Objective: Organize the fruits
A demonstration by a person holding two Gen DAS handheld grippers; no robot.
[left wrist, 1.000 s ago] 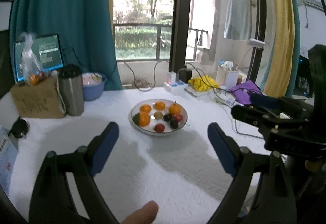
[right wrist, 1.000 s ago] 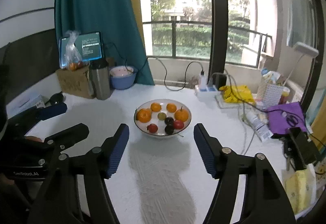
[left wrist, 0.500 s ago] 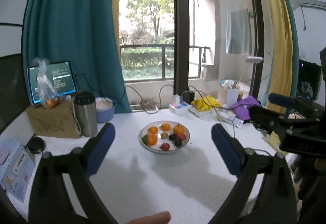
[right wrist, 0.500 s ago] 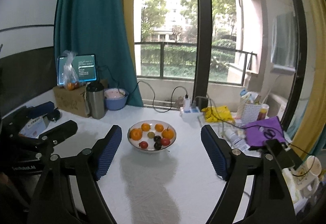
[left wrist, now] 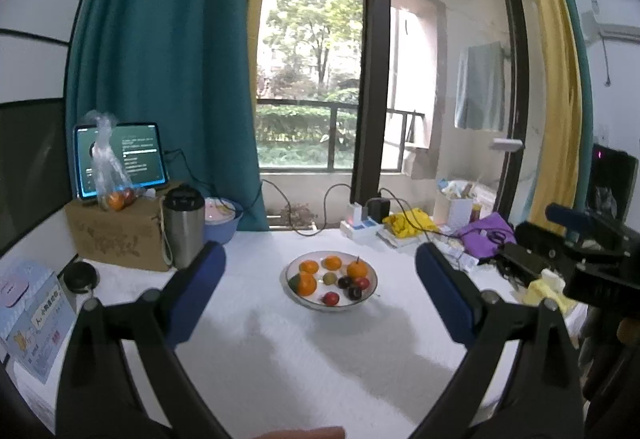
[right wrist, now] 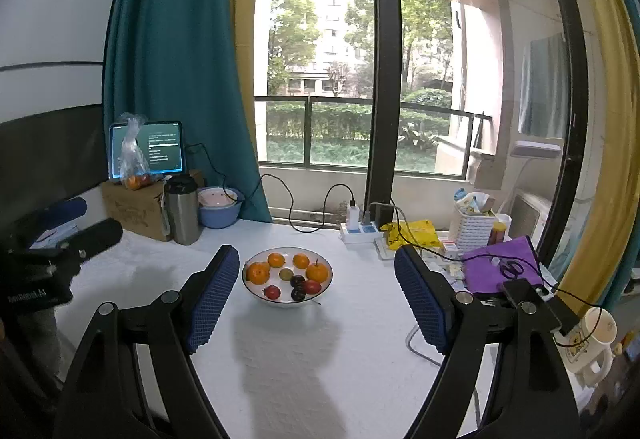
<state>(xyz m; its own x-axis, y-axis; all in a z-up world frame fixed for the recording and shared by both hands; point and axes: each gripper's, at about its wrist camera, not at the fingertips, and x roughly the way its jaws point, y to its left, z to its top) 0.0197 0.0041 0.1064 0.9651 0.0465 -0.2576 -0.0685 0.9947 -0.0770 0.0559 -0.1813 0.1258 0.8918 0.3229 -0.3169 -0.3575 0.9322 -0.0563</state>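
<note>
both grippers, left gripper [left wrist: 320,293] and right gripper [right wrist: 316,293], gape above fruit bowl [right wrist: 256,293].

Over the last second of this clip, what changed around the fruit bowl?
Both claws, left and right, lifted and pulled back from the bowl, tilting up toward the window. Nothing was grasped or released; both are open and empty. The bowl and its fruit stayed put on the table.
</note>
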